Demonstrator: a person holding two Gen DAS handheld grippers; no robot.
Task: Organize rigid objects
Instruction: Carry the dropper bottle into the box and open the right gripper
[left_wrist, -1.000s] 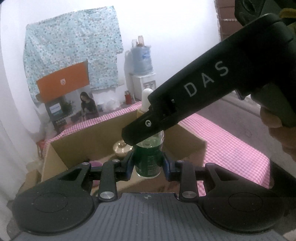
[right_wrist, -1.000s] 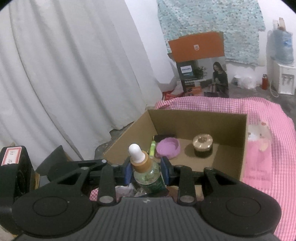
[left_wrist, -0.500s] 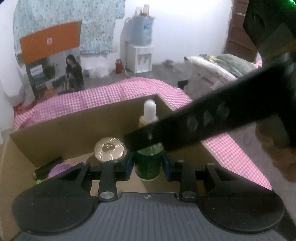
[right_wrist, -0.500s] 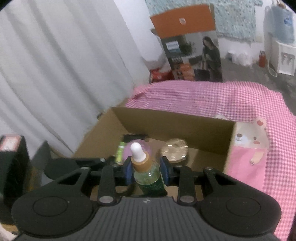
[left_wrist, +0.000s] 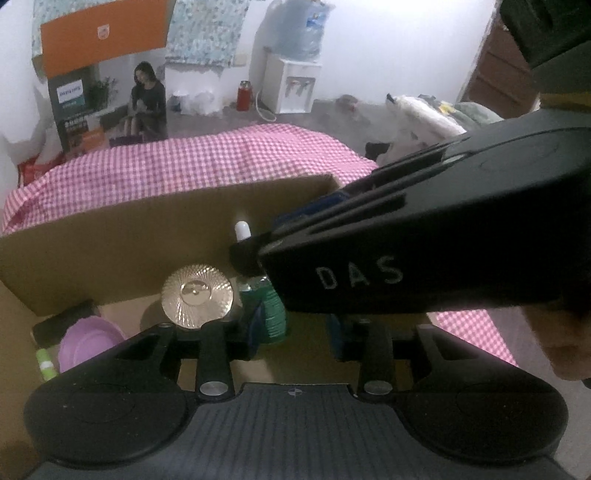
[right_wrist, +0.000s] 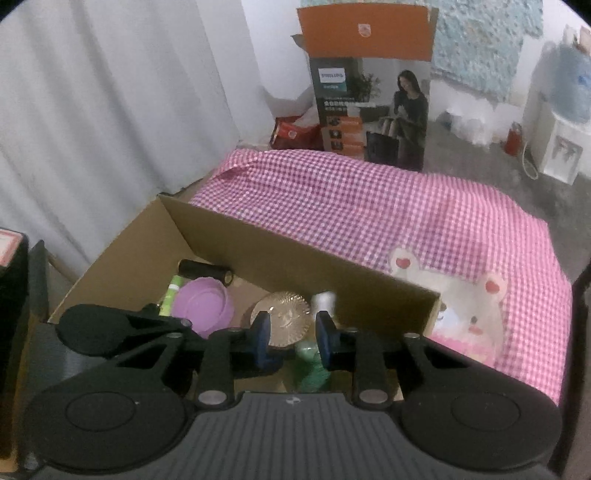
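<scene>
A green dropper bottle (left_wrist: 271, 314) with a white tip (left_wrist: 242, 230) stands inside the cardboard box (left_wrist: 110, 240). My left gripper (left_wrist: 295, 338) is low in the box and its jaws are opening. The bottle leans at the left pad, with a gap to the right pad. The right gripper's black housing (left_wrist: 424, 240) crosses above and hides the bottle's neck. In the right wrist view the blurred bottle (right_wrist: 312, 365) sits beyond the right finger. My right gripper (right_wrist: 291, 336) has its jaws closing, with only the gold lid showing through the gap.
In the box lie a gold-lidded jar (right_wrist: 284, 317), a purple bowl (right_wrist: 203, 302), a black tube (right_wrist: 205, 271) and a green tube (right_wrist: 171, 295). The box rests on a pink checked cloth (right_wrist: 369, 203) with a bear print (right_wrist: 469, 295). A hand (left_wrist: 565, 350) holds the right gripper.
Both grippers dropped lower into the box with the bottle. The left jaws widened off the bottle, and the bottle slid out from between the right pads toward the right finger.
</scene>
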